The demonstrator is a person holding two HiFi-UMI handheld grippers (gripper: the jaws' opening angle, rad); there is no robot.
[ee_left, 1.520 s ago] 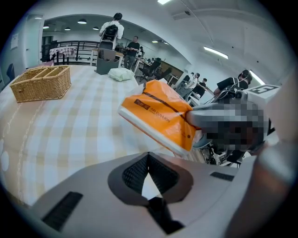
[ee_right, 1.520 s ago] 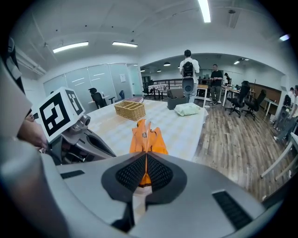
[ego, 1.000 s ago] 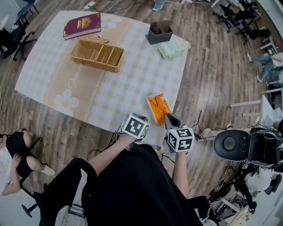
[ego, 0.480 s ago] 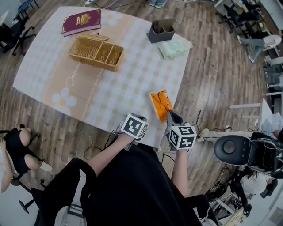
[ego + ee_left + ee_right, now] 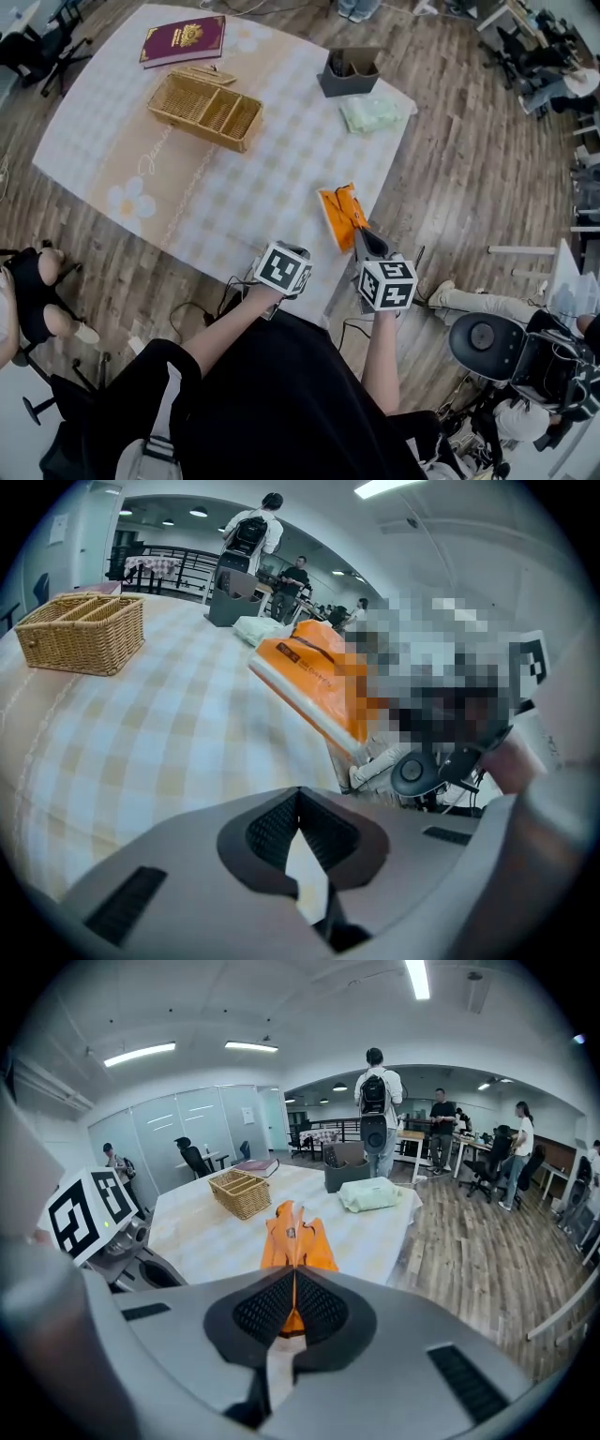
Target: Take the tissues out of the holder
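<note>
Right fingers (image 5: 258,1309): clamped on orange pack (image 5: 340,214), at desk's (image 5: 234,178) near right edge
Left fingers (image 5: 267,832): together, holding nothing

Quick tally: one desk (image 5: 234,192), one wicker basket (image 5: 206,110), one dark red book (image 5: 184,40), one grey holder (image 5: 351,73), one pale green pack (image 5: 372,112), one orange packet (image 5: 340,214). Two grippers, the left gripper (image 5: 298,799) and the right gripper (image 5: 293,1283), two fingers (image 5: 262,1309) apiece. Background people (image 5: 375,1101) in the right gripper view: I count at least four.
</note>
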